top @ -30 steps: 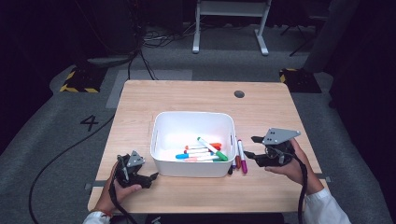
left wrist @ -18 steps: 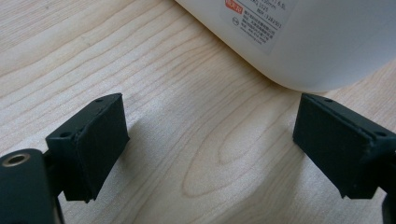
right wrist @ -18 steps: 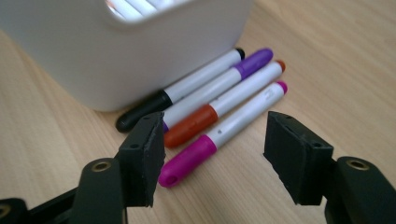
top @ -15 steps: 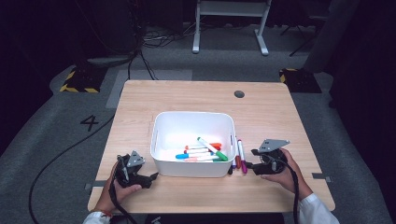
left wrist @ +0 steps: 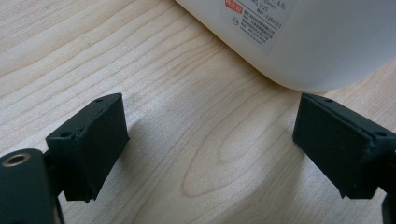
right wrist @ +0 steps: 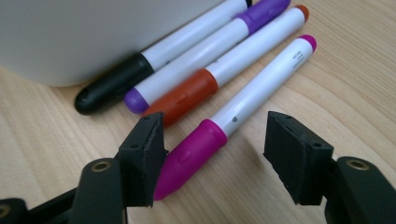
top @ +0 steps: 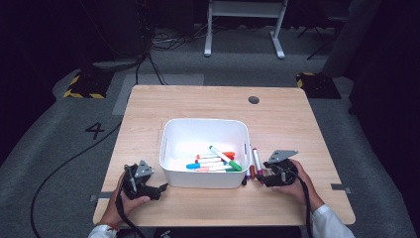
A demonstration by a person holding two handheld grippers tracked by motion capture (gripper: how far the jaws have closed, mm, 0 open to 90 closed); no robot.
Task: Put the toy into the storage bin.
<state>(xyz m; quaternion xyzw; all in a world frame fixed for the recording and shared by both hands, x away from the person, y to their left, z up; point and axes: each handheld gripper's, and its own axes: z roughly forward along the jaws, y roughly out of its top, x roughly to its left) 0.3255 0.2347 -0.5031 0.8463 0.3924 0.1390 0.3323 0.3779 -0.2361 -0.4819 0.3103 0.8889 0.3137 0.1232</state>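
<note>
A white bin in the middle of the wooden table holds several coloured markers. Several more markers lie in a row on the table by the bin's right wall: black, purple, orange-red and magenta. My right gripper is open and low over the table, its pads either side of the magenta marker's cap without pressing it. My left gripper rests open on the table at the bin's front left corner, nothing between its pads.
A dark round hole sits in the far part of the table. On the floor beyond are a white stand, cables and yellow-black striped blocks. Bare wood lies in front of the bin and to its sides.
My right gripper has dropped from above the table down to the markers beside the bin. The left gripper has not moved.
</note>
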